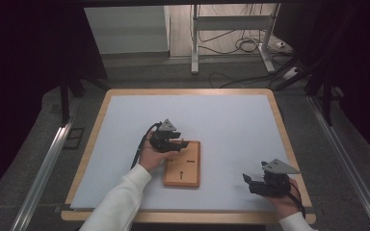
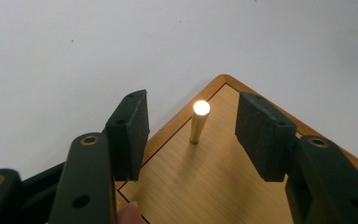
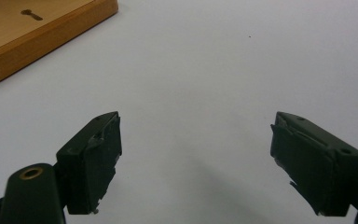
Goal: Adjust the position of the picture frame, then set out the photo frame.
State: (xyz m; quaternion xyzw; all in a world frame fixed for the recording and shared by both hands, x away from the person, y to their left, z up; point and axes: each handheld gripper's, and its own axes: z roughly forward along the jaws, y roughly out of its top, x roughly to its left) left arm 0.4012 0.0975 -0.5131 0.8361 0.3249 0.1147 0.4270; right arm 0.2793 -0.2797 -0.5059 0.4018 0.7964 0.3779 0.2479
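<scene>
Left gripper view shows the left gripper [image 2: 192,135] with jaws well apart around a small upright brass-coloured peg [image 2: 198,122], touching nothing; the peg stands in the flat wooden board [image 2: 223,182] near its far corner. The peg looks just seated, so I judge the next move is lifting straight away without knocking it, while the right gripper [image 3: 196,163] waits wide open and holding nothing over the pale table mat [image 3: 223,65].

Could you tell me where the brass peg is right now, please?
The brass peg stands upright in the wooden board near its far corner, between the open left gripper jaws, untouched.
</scene>
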